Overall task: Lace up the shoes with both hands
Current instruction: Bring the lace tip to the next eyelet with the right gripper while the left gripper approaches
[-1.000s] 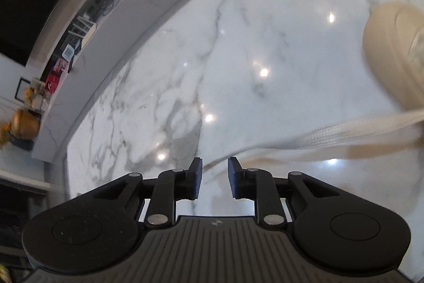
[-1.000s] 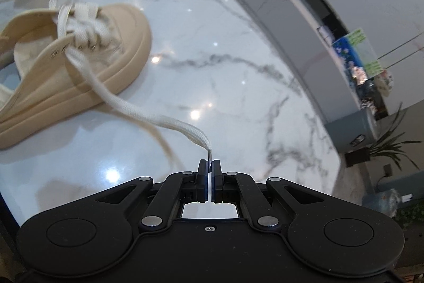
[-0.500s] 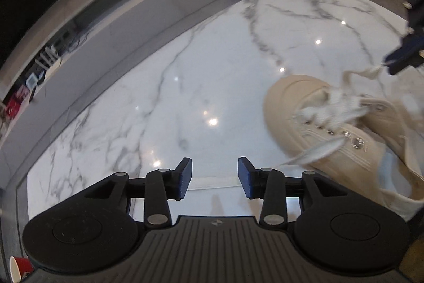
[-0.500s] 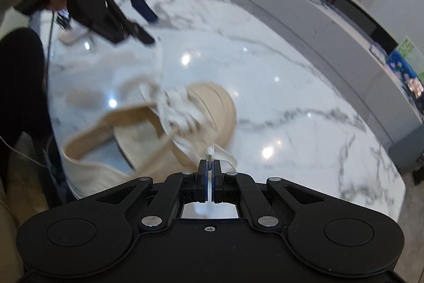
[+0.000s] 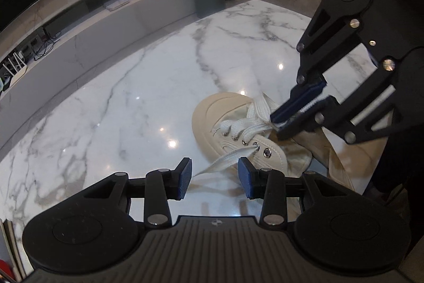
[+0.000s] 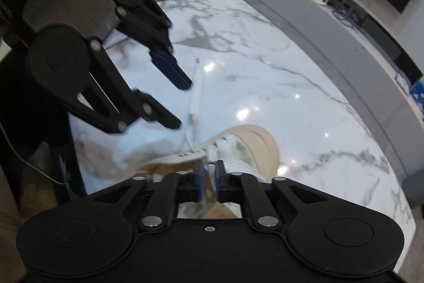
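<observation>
The cream shoe point(image 5: 238, 123) lies on the marble table point(image 5: 132, 97), toe toward the far edge, and serves as the landmark here. A second ago both claws were pulled well out from it, each drawing a lace end taut across the marble; now both have swung back in over the shoe. The left gripper point(image 5: 214, 178) has let go: its pads stand spread, with the loose left lace end point(image 5: 225, 159) running from the near eyelets into the gap but touched by neither pad. The right gripper point(image 6: 209, 181), which was pinched tight on the other end, is just starting to open, the right lace point(image 5: 261, 113) still between its pads directly above the tongue. This suggests the crossing has been snugged and the next eyelet is due. The left wrist view shows the eyelet row and the right claw's hold on the lace clearly; the right wrist view, blurred at the shoe, shows instead the left lace's tip point(image 6: 197, 62) standing free beyond the toe, beside the left claw.
</observation>
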The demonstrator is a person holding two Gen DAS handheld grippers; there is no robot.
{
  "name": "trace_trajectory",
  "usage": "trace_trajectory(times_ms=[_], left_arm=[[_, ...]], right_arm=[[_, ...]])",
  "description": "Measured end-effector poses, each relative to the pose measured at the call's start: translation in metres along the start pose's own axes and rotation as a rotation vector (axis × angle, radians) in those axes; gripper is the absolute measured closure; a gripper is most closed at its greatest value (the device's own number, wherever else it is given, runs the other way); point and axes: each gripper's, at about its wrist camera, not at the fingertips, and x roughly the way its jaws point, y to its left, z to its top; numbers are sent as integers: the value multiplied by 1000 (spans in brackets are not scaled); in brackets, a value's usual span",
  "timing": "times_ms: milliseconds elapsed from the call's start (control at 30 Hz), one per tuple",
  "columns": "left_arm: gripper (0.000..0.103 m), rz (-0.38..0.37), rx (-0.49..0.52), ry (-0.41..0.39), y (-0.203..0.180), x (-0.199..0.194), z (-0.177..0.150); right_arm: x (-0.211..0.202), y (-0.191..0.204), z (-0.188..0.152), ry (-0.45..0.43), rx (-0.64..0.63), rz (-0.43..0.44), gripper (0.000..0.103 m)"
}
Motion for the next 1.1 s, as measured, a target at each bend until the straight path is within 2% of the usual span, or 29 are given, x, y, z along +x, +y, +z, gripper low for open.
trace_trajectory(times_ms=[33, 67, 133, 333, 400, 533, 633, 800, 1100], left_arm=[[66, -2, -3, -3, 0, 0, 0], [66, -4, -6, -5, 1, 0, -1], [66, -7, -9, -9, 2, -2, -1], [66, -40, 10, -34, 0, -12, -2], [66, -69, 15, -46, -2, -16, -1], [66, -134, 15, -57, -9, -21, 2], [66, -155, 25, -43, -16, -19, 2], [66, -175, 23, -24, -25, -9, 0], [66, -180, 1, -17, -27, -1, -5]], right_arm=[[-1, 0, 0, -2, -4, 6, 93], [-2, 1, 1, -3, -9, 8, 86], [-8, 1, 1, -7, -40, -4, 78], [-14, 2, -1, 15, -175, -32, 78], [-10, 4, -2, 51, -271, -37, 78], [-4, 6, -3, 89, -394, -15, 78], [0, 4, -2, 107, -456, 2, 78], [8, 2, 1, 115, -555, 0, 78], [25, -3, 12, 159, -726, 61, 79]])
